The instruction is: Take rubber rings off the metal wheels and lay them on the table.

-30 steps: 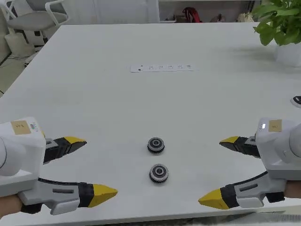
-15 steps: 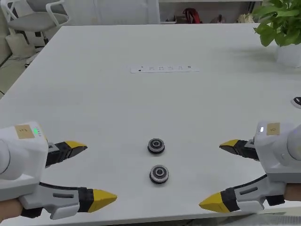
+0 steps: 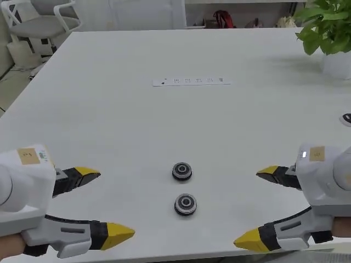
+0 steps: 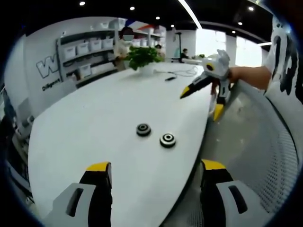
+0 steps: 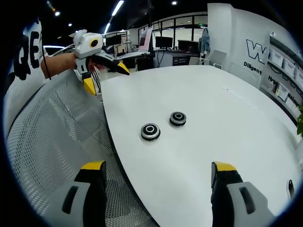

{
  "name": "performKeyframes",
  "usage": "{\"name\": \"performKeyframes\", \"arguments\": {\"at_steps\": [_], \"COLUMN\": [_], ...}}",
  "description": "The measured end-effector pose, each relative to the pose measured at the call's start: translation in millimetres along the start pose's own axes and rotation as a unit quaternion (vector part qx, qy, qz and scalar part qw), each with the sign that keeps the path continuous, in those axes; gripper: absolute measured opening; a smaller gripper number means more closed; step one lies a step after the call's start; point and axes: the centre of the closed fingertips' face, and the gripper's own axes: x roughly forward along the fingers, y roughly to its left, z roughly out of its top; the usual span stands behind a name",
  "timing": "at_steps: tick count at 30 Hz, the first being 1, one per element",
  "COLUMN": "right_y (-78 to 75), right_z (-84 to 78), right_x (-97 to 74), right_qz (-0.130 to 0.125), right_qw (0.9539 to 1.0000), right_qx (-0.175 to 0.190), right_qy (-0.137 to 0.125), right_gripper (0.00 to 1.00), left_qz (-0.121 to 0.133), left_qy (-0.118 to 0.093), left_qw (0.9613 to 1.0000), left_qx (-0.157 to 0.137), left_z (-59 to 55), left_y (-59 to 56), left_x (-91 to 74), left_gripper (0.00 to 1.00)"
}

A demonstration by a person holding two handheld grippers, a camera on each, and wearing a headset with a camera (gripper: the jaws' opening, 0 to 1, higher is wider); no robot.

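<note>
Two small metal wheels with black rubber rings lie flat near the table's front edge: the farther wheel [image 3: 182, 171] and the nearer wheel [image 3: 185, 204]. They appear in the left gripper view as the farther wheel [image 4: 143, 129] and nearer wheel [image 4: 167, 140], and in the right gripper view as the nearer wheel [image 5: 150, 132] and farther wheel [image 5: 178, 118]. My left gripper [image 3: 107, 204] is open at the lower left, well apart from them. My right gripper [image 3: 258, 207] is open at the lower right, also apart. Both hold nothing.
A white power strip [image 3: 191, 81] lies across the middle of the white table [image 3: 164, 120]. A potted plant [image 3: 326, 30] stands at the far right corner. A small dark object [image 3: 346, 117] sits at the right edge. Chairs [image 3: 38, 24] stand beyond the far left.
Both grippers have sunk slightly toward the bottom of the view as the camera shifted. The wheels have not moved on the table.
</note>
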Motion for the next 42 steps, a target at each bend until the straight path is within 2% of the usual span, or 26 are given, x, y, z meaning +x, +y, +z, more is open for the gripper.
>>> {"name": "performKeyframes", "arguments": {"at_steps": [22, 30, 42], "right_y": [-0.9, -3.1, -12.1], "right_z": [2.2, 8.6, 26.8], "right_x": [0.2, -0.2, 1.2], "right_qz": [0.0, 0.003, 0.006], "right_qw": [1.0, 0.9999, 0.9993], "right_qx": [-0.002, -0.002, -0.02], "right_qy": [0.0, -0.01, -0.029], "right_gripper": [0.87, 0.86, 0.81], "left_qz": [0.009, 0.007, 0.008], "left_qy": [-0.008, -0.008, -0.011], "left_qw": [0.9999, 0.9998, 0.9993], "left_qx": [0.003, 0.014, 0.036], "left_z": [3.4, 5.7, 16.2], "left_y": [5.5, 5.0, 14.0], "left_x": [-3.8, -2.3, -1.6], "left_gripper": [0.77, 0.76, 0.75]}}
